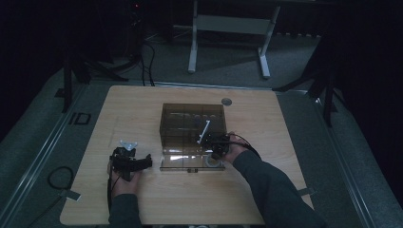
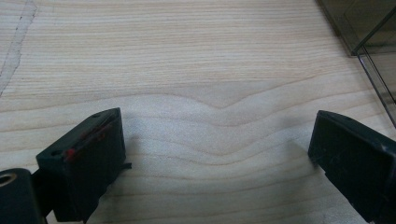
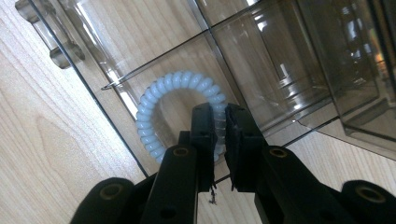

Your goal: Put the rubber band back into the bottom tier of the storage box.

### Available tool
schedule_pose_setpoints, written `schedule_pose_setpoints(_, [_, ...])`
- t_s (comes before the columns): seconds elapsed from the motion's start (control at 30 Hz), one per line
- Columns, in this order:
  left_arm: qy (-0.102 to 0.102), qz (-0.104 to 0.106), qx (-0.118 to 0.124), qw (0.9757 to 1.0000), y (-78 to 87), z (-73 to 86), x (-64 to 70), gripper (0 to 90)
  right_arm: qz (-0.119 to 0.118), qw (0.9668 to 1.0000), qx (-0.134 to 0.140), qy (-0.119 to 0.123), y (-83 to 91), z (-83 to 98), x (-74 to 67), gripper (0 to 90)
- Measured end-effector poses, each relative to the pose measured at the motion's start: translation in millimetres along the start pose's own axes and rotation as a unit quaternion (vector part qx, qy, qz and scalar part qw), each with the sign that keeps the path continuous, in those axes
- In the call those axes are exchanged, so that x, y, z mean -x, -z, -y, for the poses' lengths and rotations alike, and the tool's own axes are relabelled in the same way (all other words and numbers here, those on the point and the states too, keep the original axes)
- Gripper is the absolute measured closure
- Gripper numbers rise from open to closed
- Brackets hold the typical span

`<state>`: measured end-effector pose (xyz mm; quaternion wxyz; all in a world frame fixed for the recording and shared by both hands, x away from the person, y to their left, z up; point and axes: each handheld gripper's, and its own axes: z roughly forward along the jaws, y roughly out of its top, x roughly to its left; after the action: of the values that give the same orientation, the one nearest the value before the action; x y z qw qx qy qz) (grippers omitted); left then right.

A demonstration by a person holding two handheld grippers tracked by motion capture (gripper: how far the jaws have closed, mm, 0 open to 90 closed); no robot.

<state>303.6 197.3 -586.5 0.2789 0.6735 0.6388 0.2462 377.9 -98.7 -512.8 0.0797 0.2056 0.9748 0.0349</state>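
The fingers [image 3: 205,140] of the right gripper [image 3: 219,135] are nearly closed and pinched on a pale blue spiral hair tie [image 3: 154,93], which is seen lying in the front tray of a smoky transparent box [image 1: 192,124] at the middle of the desk [image 1: 142,199]. The left gripper [image 2: 217,149] is held wide apart, empty, over bare wood toward the desk's front-left corner.
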Motion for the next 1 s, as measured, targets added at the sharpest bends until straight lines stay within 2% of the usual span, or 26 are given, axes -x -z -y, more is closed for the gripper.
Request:
schedule_pose_setpoints(0.33, [0.0, 0.0, 0.0, 1.0, 0.0, 0.0, 0.0, 3.9, -0.002, 1.0, -0.006, -0.004, -7.5, 2.8, 1.1, 81.5])
schedule_pose_setpoints(1.0, [0.0, 0.0, 0.0, 1.0, 0.0, 0.0, 0.0, 3.9, -0.008, 0.9999, -0.007, -0.006, -10.6, 5.3, 2.6, 77.6])
